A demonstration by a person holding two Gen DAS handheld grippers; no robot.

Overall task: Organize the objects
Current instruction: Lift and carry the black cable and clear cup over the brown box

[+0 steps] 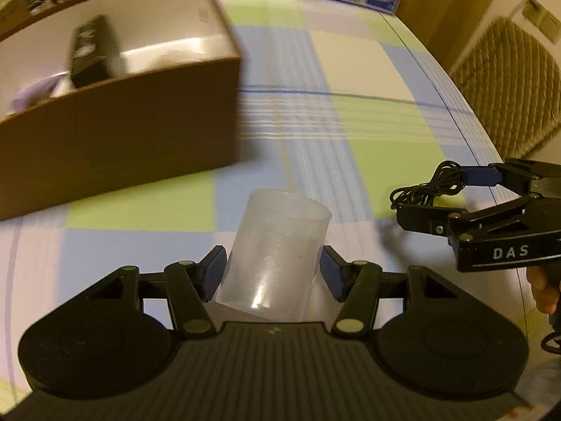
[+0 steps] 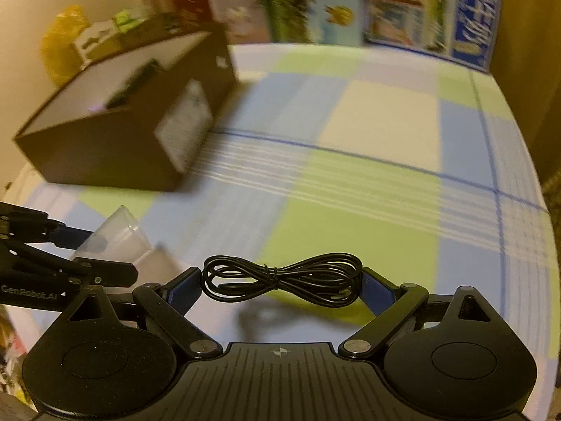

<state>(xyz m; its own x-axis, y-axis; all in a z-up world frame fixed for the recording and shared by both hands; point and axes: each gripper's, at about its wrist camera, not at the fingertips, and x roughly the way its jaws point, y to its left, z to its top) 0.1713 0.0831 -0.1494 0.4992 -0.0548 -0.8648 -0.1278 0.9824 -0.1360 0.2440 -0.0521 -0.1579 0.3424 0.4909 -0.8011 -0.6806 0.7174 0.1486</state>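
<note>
My left gripper (image 1: 273,268) is shut on a translucent plastic cup (image 1: 280,231), pads pressed to both of its sides, above the checked tablecloth (image 1: 350,70). From the right wrist view the cup (image 2: 121,233) and left gripper (image 2: 105,254) appear at the left edge. My right gripper (image 2: 282,282) is shut on a tied bundle of black cable (image 2: 280,275), which spans its wide jaws. The cable (image 1: 434,184) and right gripper (image 1: 443,194) also show at the right of the left wrist view. A brown open box (image 1: 122,133) (image 2: 105,154) stands to the left, with a black item (image 1: 93,51) inside.
Colourful books (image 2: 315,3) stand along the table's far edge. A wicker chair (image 1: 508,87) is beyond the table's right edge. A yellow bag (image 2: 63,38) and small boxes sit behind the brown box. A hand (image 1: 543,287) holds the right gripper.
</note>
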